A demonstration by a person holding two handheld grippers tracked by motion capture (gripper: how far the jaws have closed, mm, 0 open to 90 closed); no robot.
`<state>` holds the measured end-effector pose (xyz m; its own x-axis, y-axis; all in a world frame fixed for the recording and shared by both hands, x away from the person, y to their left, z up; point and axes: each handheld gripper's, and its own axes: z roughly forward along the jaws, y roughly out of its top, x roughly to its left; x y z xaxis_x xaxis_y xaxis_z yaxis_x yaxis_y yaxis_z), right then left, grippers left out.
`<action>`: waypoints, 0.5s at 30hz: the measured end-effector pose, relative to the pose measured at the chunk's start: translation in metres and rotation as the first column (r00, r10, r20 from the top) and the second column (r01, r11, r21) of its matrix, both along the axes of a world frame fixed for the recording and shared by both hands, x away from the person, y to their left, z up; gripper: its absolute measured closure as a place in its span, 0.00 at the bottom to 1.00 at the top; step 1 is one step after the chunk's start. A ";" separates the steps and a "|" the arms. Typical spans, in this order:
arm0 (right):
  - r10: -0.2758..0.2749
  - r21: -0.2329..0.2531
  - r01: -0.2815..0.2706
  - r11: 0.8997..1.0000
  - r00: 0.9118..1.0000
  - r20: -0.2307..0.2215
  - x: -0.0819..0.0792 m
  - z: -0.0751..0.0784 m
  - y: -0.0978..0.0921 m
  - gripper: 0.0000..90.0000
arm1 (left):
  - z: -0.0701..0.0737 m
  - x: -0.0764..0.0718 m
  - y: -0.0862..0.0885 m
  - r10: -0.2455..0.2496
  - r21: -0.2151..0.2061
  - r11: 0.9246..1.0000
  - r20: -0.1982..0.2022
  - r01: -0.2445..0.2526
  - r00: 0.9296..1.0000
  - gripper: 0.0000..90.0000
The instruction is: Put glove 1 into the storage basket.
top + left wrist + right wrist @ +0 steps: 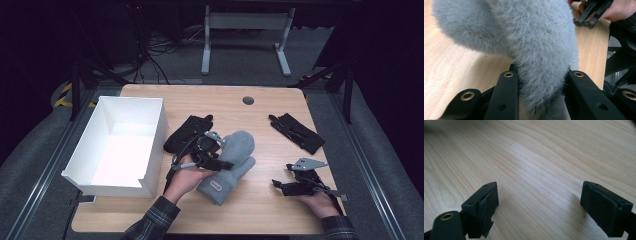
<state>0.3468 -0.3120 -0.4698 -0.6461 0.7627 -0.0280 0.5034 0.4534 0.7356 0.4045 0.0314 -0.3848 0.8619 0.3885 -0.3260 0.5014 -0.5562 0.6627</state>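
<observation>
The fluffy grey knitted mitten [231, 164] lies near the middle of the light wooden counter [260, 205], cuff toward the person and rounded tip pointing away, just right of the open white rectangular box [150, 145]. The left claw [216, 159] has its two black jaws pressed into the mitten's pile from either side, so in the left gripper view the fuzzy fabric [541, 62] bulges up between them; the grip sits across the narrower part of the mitten, probably because that gives the jaws a bunch of cloth they can span and lift toward the box. Under and behind the left claw lies a black fabric glove [189, 131], partly covered by the mitten and the hand. Well apart, toward the far right of the counter, lies a second black glove [296, 132], flat with its fingers pointing away. The right claw [284, 186] rests low at the near right, its jaws spread wide over bare wood [539, 175] and holding nothing, seemingly parked out of the way.
</observation>
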 end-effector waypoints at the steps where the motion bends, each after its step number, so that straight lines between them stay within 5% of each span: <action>1: 0.000 0.000 0.000 1.000 1.000 0.000 0.000 0.000 0.000 0.17 | 0.004 0.000 0.001 0.003 0.000 1.000 0.000 -0.003 1.000 0.80; 15: 0.000 0.000 0.000 1.000 1.000 0.000 0.000 0.000 0.000 0.17 | 0.052 0.000 0.019 0.053 -0.014 0.999 0.045 -0.052 0.998 0.80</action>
